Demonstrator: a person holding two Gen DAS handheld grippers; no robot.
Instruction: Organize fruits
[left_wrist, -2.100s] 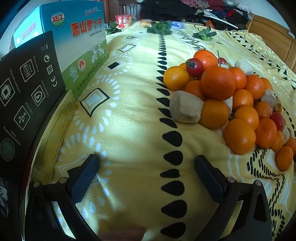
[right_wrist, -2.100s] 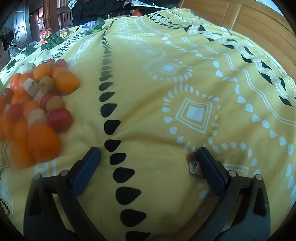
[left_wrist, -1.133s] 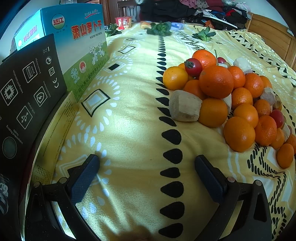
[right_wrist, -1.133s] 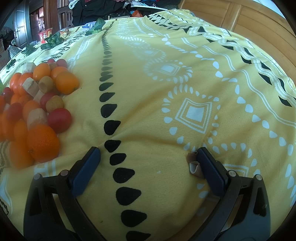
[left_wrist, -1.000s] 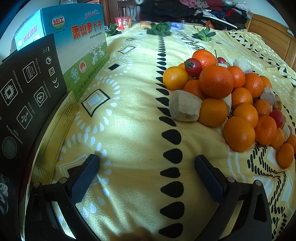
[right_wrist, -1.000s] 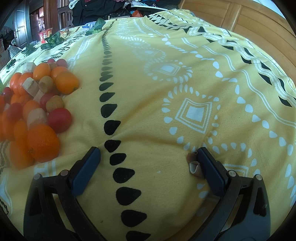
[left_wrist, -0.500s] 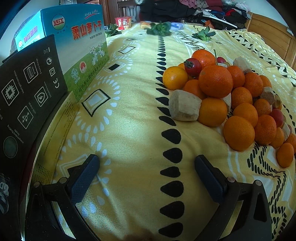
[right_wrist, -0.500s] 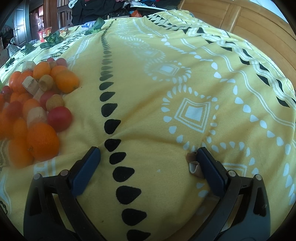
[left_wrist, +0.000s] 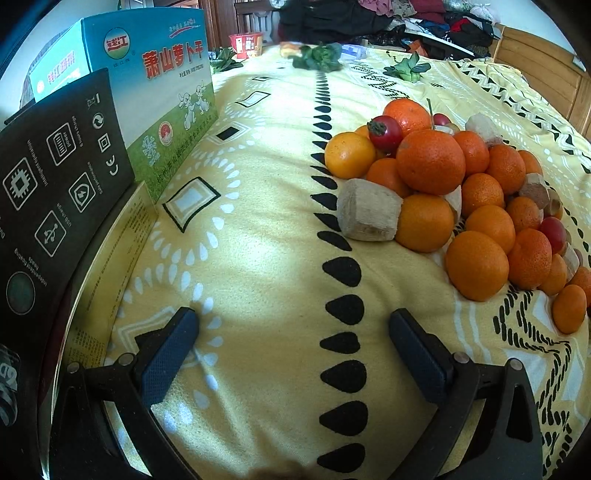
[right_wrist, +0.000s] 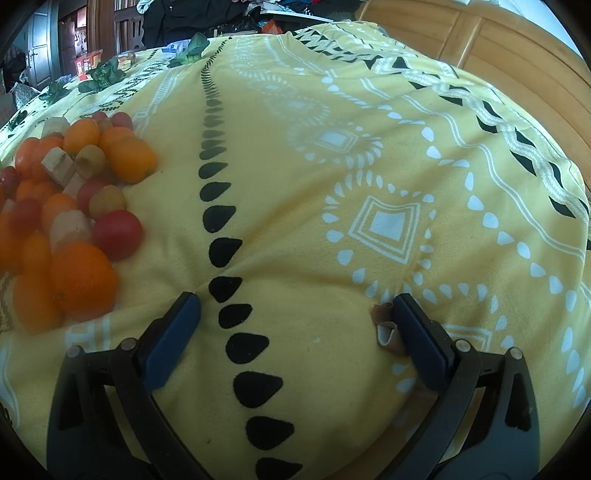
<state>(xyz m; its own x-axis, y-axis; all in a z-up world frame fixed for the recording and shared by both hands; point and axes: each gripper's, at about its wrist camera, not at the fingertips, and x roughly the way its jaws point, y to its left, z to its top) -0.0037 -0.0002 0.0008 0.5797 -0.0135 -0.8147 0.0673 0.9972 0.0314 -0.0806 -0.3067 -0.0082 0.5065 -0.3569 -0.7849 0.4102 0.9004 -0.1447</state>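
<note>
A heap of fruit lies on a yellow patterned cloth (left_wrist: 258, 258). In the left wrist view it holds a big orange (left_wrist: 430, 162), a red cherry tomato (left_wrist: 385, 129) and a pale beige chunk (left_wrist: 367, 216), up and to the right of my left gripper (left_wrist: 293, 350). That gripper is open and holds nothing. The right wrist view shows the same heap at the left edge, with an orange (right_wrist: 83, 280) and a red tomato (right_wrist: 117, 234) nearest. My right gripper (right_wrist: 295, 332) is open over bare cloth, with a small brown peel scrap (right_wrist: 386, 326) against its right finger.
A blue and green carton (left_wrist: 155, 81) and a black box (left_wrist: 55, 177) stand along the left. Green leafy sprigs (left_wrist: 319, 55) lie at the far end of the cloth. A wooden board (right_wrist: 517, 48) runs along the right side.
Both views have shifted very slightly; the fruit heap and the open grippers stay where they were.
</note>
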